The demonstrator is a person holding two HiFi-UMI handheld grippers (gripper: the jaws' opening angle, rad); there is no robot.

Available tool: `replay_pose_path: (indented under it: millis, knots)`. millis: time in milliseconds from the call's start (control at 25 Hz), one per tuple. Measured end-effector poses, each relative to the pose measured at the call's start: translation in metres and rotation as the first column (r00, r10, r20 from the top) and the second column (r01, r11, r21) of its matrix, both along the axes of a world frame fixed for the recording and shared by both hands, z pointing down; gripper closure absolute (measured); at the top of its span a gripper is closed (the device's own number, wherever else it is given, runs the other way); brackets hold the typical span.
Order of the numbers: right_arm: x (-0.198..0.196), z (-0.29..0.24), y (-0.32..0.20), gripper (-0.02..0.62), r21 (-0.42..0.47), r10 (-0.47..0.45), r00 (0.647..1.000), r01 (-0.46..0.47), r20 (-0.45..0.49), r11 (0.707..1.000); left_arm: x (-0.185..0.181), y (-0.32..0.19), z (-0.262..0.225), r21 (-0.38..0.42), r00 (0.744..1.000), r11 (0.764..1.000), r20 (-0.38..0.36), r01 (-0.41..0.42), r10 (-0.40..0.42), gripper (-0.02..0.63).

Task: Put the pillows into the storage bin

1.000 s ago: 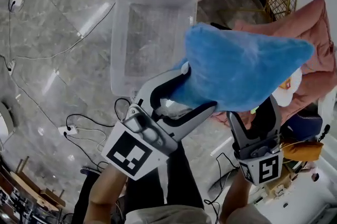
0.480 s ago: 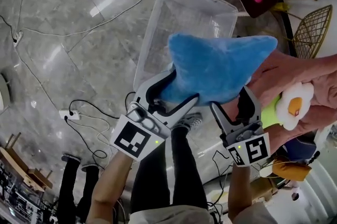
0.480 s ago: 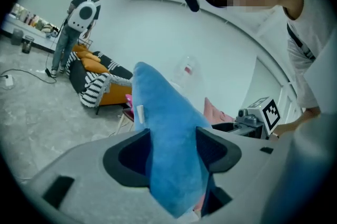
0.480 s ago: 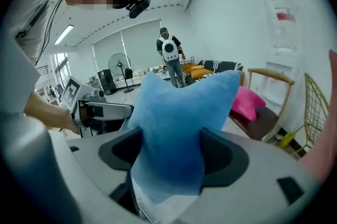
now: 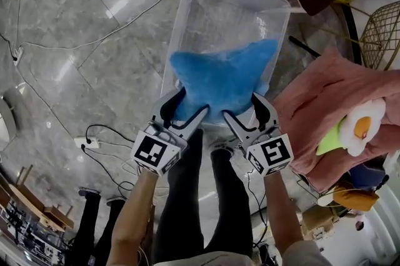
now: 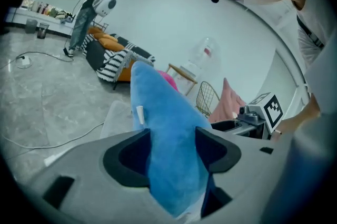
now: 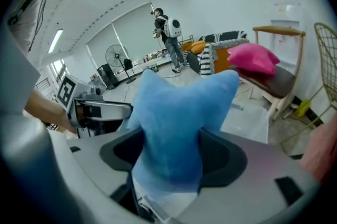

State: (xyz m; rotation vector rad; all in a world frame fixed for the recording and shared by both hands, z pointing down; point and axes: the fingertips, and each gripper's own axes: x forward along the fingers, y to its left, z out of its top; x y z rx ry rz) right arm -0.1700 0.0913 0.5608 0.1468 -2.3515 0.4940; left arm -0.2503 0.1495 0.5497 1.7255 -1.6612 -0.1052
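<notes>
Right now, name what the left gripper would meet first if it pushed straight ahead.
The blue pillow the left gripper holds; beyond that, probably the storage bin, though depth is unclear.

I am pinching the blue pillow (image 5: 219,74) in my left gripper (image 5: 186,105); its cloth is looking plush, fuzzy and matt. The gripper's shell is showing smooth, dull grey plastic with black matt pads. The storage bin (image 5: 212,15) is showing clear, smooth plastic with a faint sheen. The floor (image 5: 94,27) is gleaming like polished grey stone. The pink blanket (image 5: 312,108) is looking soft and fleecy.
</notes>
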Motion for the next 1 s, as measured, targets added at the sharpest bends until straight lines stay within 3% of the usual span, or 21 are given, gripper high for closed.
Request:
replay_pose_path:
  millis: [320,480,640,720,840,1000]
  knots:
    - [0.033,0.105,0.0,0.291,-0.101,0.026,0.996,-0.035,-0.091,0.994,0.032,-0.004,0.106,-0.136,0.996,0.99,-0.082,-0.026,0.015,0.337]
    - [0.043,0.143,-0.003,0.32,-0.105,0.048,0.991,-0.061,-0.126,0.993,0.042,-0.007,0.145,-0.177,0.996,0.984,-0.092,-0.02,0.004,0.337]
    - [0.061,0.169,-0.006,0.361,-0.101,0.082,0.983,-0.099,-0.164,0.99,0.056,-0.011,0.177,-0.205,0.989,0.977,-0.149,-0.049,0.018,0.337]
    - [0.065,0.181,-0.007,0.377,-0.108,0.097,0.978,-0.118,-0.183,0.987,0.056,-0.013,0.189,-0.22,0.982,0.973,-0.186,-0.07,0.028,0.337]
    - [0.062,0.192,-0.008,0.401,-0.111,0.124,0.971,-0.149,-0.204,0.983,0.053,-0.013,0.188,-0.232,0.982,0.969,-0.183,-0.086,0.044,0.35]
    - [0.05,0.202,-0.012,0.417,-0.119,0.145,0.961,-0.177,-0.236,0.977,0.046,-0.003,0.177,-0.269,0.984,0.963,-0.177,-0.035,-0.014,0.35]
